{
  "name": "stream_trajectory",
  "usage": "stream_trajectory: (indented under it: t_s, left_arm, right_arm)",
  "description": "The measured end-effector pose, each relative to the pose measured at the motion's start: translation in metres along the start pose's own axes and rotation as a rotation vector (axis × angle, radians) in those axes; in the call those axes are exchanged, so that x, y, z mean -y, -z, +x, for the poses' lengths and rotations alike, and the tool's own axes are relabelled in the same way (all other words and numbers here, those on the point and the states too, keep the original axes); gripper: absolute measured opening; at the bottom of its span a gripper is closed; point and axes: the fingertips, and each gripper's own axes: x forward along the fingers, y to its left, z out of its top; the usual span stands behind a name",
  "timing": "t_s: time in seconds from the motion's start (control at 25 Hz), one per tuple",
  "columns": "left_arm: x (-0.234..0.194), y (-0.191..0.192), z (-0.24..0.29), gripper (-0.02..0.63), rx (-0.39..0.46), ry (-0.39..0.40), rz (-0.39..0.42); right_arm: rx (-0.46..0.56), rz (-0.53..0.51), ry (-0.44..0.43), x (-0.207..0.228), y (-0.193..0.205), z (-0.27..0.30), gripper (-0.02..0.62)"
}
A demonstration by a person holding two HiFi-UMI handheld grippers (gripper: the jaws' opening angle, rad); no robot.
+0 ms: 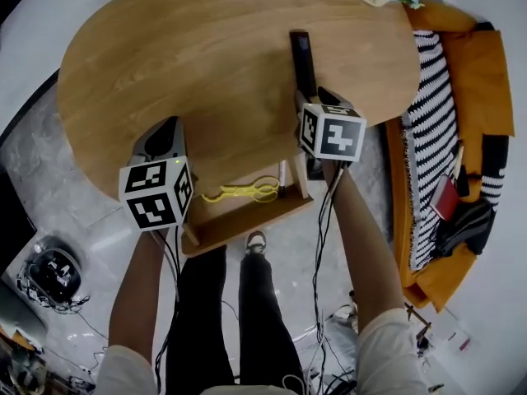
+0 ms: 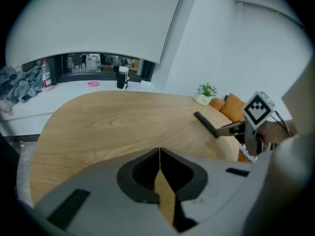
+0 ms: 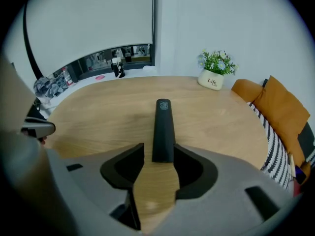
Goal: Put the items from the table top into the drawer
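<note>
- The right gripper (image 3: 159,151) points down at the wooden tabletop (image 1: 206,64), and its jaws stand well apart.
- The near end of a long black bar (image 3: 163,127) lies between those jaws. There is a visible gap on its left side, and the pads do not clamp it.
- The black bar lies flat on the tabletop, right of the middle, with its far end pointing away from the person.
- The left gripper (image 2: 160,154) hovers over the near left edge of the tabletop. Its jaws are closed tip to tip with nothing between them.
- A drawer (image 1: 247,220) stands open under the near edge of the tabletop, between the two grippers in the head view.
- A yellow item (image 1: 240,193) lies inside the drawer.
- A potted plant (image 3: 215,70) stands at the far right edge of the tabletop, well apart from the black bar.
- To the right of the tabletop is an orange sofa (image 1: 461,64) with a striped blanket (image 1: 432,122) on it.
</note>
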Motion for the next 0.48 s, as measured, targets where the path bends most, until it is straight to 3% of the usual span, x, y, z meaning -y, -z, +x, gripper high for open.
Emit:
stream_trajectory:
  t_s: [0.48]
  left_arm:
    - [-0.008, -0.008, 0.018, 0.011, 0.008, 0.017, -0.005]
  right_arm:
    - [-0.030, -0.004, 0.050, 0.011, -0.015, 0.028, 0.189]
